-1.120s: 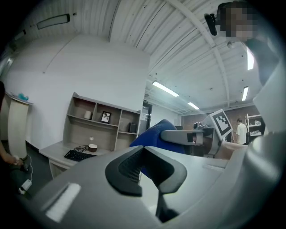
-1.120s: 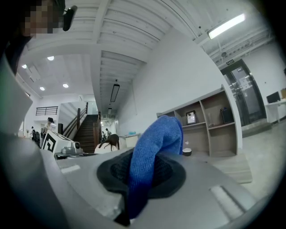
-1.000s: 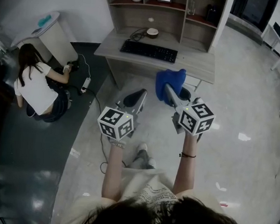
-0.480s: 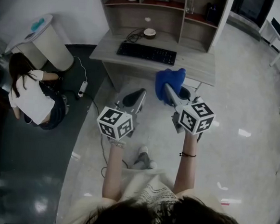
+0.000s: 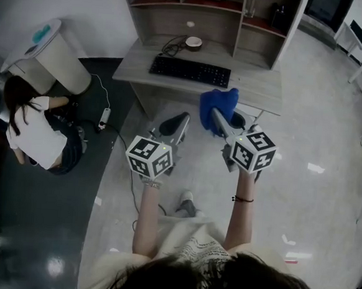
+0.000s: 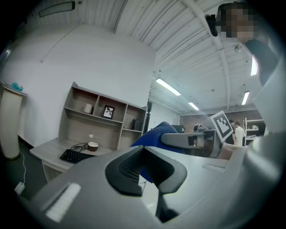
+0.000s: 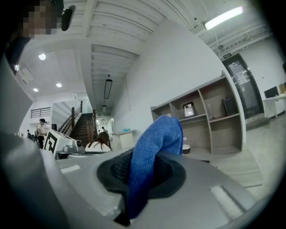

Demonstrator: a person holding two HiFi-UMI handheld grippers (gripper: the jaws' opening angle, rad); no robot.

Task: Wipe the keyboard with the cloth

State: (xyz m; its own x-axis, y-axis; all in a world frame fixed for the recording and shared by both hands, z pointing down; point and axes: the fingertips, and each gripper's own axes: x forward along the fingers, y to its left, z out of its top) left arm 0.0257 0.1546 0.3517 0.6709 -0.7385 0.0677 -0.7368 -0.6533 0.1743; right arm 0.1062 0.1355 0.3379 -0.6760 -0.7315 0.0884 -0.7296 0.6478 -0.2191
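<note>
Blue cloth [image 5: 219, 105] is pinched between the jaws of the right gripper [image 5: 221, 123], with its bulk bunched up above the tips. The left gripper [image 5: 173, 126] has its jaws together on nothing and is held just left of the right one. The black keyboard [image 5: 190, 71] lies on the grey desk [image 5: 263, 86], far ahead of both grippers and well apart from the cloth. The step in hand looks like the approach: the cloth is secured but not yet on the keys. Next, the right gripper likely needs to reach far and slightly left, then lower the cloth flat onto the keyboard.
</note>
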